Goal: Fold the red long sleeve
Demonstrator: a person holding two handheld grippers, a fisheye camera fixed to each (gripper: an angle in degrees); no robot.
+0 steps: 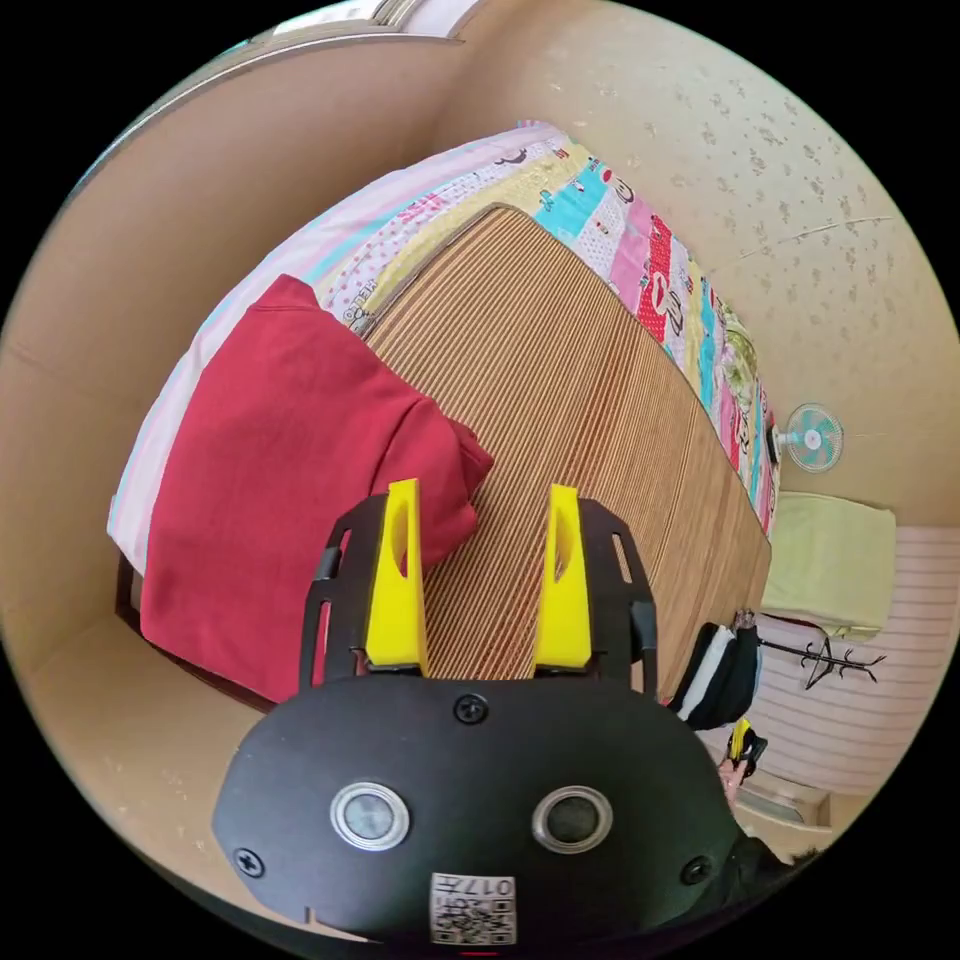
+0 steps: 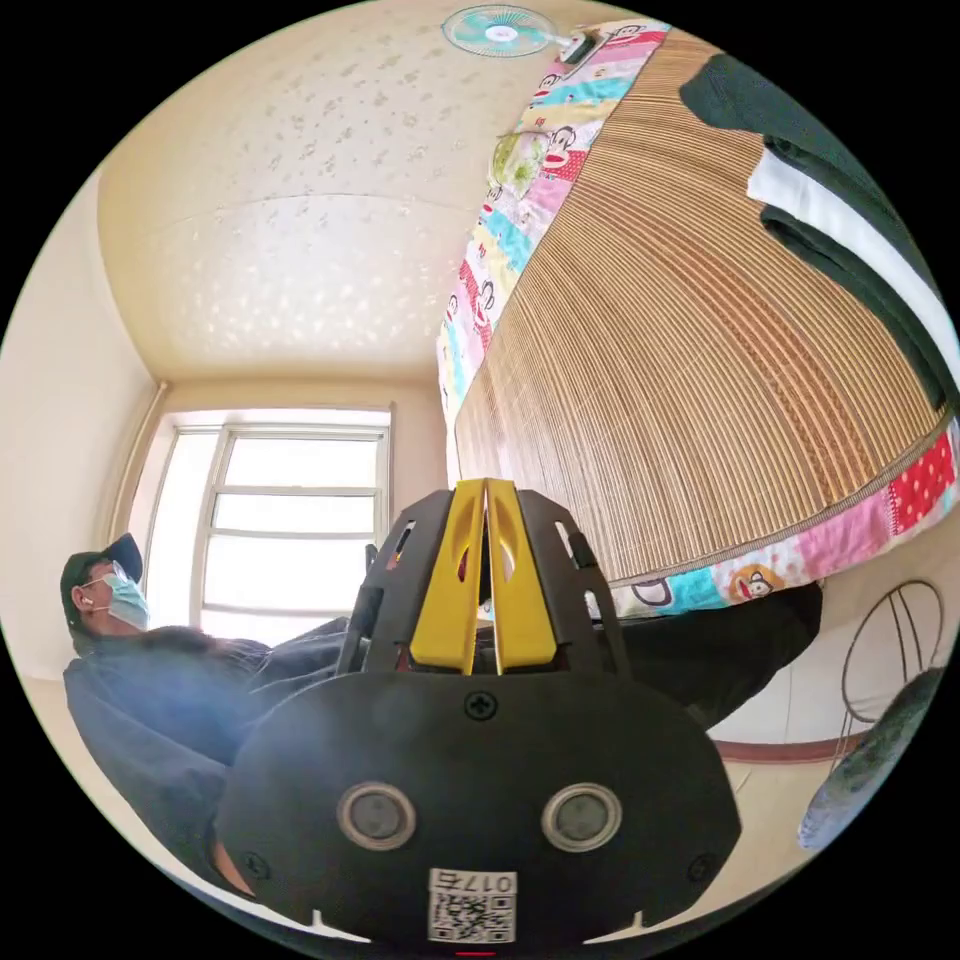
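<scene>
Inspection finds left gripper point(image 1: 480, 565) with jaws spread and empty, poised above the bamboo mat point(image 1: 600, 420) just beside the red long sleeve point(image 1: 290, 470). That garment lies part folded at one end of the mat, hanging over the bed edge, one doubled corner nearest the jaws, presumably the next grab point. Right gripper point(image 2: 485, 575) has jaws pressed together, holding nothing, off the mat's edge and idle, apparently parked. Dark and white folded clothes point(image 2: 830, 220) sit at the mat's far side, likely finished. A person point(image 2: 150, 690) sits beyond the mat's end, by the window point(image 2: 290, 520).
</scene>
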